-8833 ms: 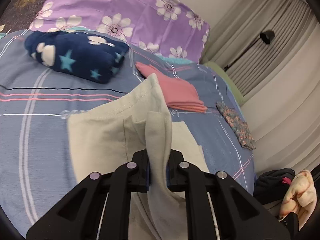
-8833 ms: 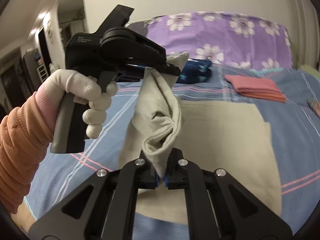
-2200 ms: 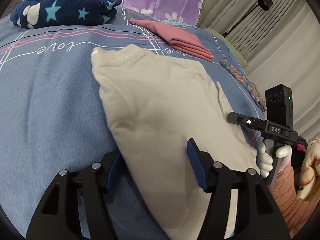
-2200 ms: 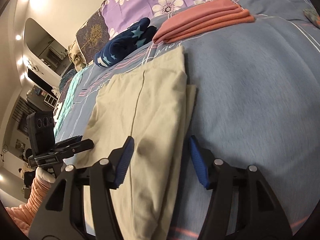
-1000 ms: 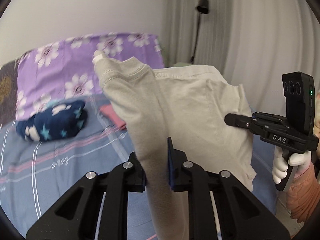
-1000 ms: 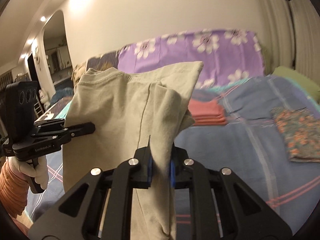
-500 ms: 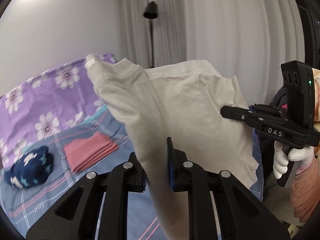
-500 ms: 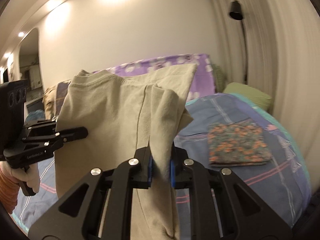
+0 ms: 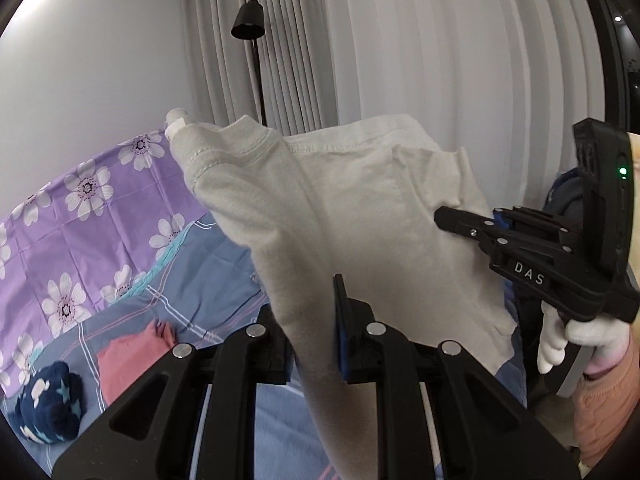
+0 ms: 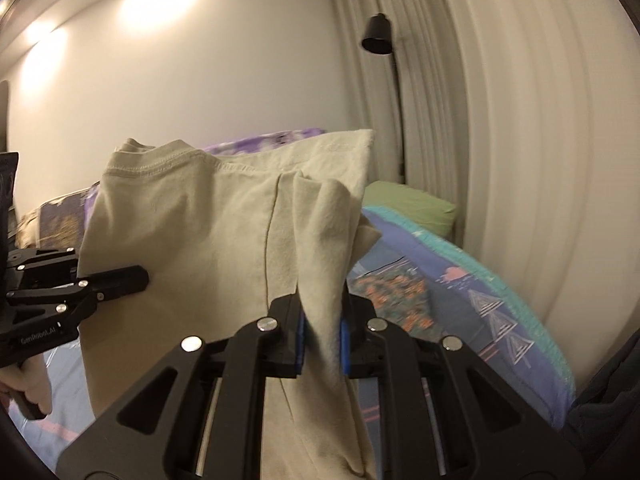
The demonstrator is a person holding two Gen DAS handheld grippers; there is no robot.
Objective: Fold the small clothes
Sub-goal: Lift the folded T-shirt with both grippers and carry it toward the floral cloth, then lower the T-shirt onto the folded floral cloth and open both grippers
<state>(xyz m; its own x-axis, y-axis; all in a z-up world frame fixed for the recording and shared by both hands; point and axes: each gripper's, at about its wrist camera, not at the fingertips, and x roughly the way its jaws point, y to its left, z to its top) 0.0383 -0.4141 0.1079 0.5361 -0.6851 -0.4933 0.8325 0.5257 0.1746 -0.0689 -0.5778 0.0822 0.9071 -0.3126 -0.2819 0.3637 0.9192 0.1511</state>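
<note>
Between the blue pads of my left gripper [image 9: 316, 332] sits a thick fold of the beige T-shirt [image 9: 360, 216], and the jaws are pinched narrow on it. From this wrist camera the shirt rises up and away from the fingers, held in the air above the blue plaid bedspread [image 9: 216, 292], its ribbed collar at the top and a small tag poking out at the upper left corner. On the right side of this view my right gripper [image 9: 444, 216] comes in sideways, its tip pressed into the shirt's far edge, with my gloved right hand [image 9: 576, 336] wrapped round the handle. Low on the bed to the left lie a folded pink garment [image 9: 128, 360] and a rolled navy star-print blanket [image 9: 48, 404], both well apart from the shirt, with the purple flowered pillow [image 9: 80, 216] behind them. A black floor lamp [image 9: 248, 24] stands against the pale curtains [image 9: 420, 40].

From the right wrist camera, my right gripper [image 10: 323, 340] is closed tight on a bunched vertical fold of the same T-shirt [image 10: 200, 240], cloth filling the gap between the pads and hanging below them. The shirt spreads out to the left, where my left gripper [image 10: 140, 276] bites its other edge. Beyond the shirt on the right, a small floral cloth [image 10: 396, 292] lies flat on the bedspread [image 10: 460, 280], near a green pillow [image 10: 412, 204].
</note>
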